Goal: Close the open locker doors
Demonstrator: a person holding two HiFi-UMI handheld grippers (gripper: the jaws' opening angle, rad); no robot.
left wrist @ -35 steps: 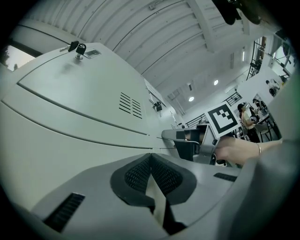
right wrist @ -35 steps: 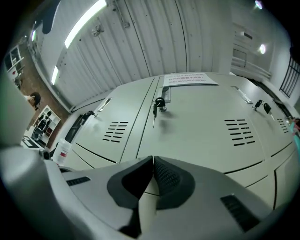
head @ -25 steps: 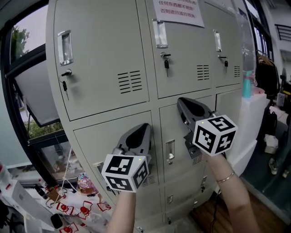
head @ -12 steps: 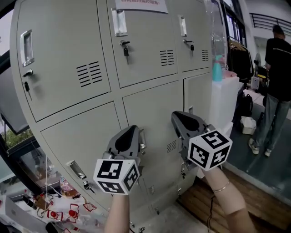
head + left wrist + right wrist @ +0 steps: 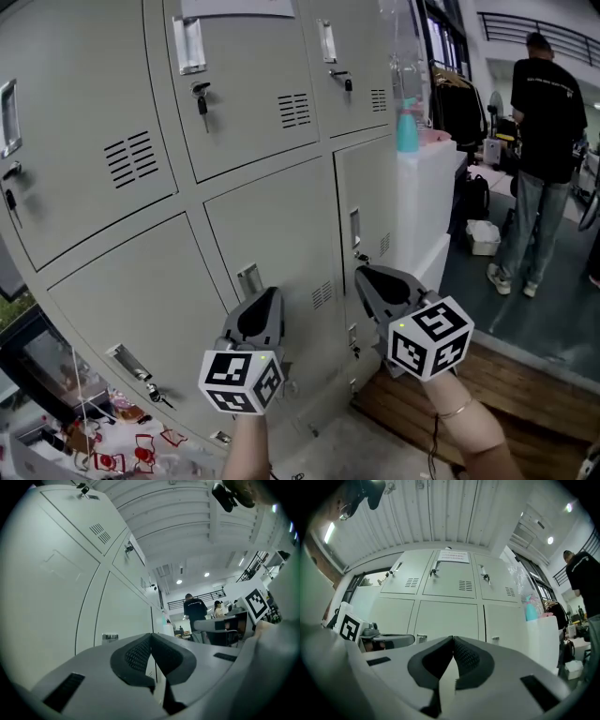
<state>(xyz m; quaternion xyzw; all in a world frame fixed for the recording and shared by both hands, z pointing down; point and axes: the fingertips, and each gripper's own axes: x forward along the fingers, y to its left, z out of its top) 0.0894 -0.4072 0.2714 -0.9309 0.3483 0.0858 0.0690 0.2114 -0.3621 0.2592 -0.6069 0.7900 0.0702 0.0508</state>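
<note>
A bank of grey metal lockers (image 5: 272, 225) fills the left and middle of the head view, and every door I see there lies flat and closed, with keys hanging in several locks. My left gripper (image 5: 267, 296) is shut with nothing in it, held a short way in front of the lower middle door (image 5: 281, 246). My right gripper (image 5: 367, 276) is also shut and empty, just off the lower right door (image 5: 367, 202). The left gripper view has its pads (image 5: 140, 652) pressed together beside the locker fronts (image 5: 56, 583). The right gripper view has its pads (image 5: 464, 656) closed, facing the lockers (image 5: 450, 606).
A white cabinet (image 5: 427, 202) with a teal bottle (image 5: 407, 127) on top stands right of the lockers. A person in black (image 5: 542, 141) stands at the far right, near a white bag (image 5: 484, 236). Wooden floor (image 5: 506, 389) lies below. Clutter (image 5: 84, 450) sits at bottom left.
The head view has swung right, so the lockers slid left and the person came into view. Both grippers stay shut and sit a little lower in the frame.
</note>
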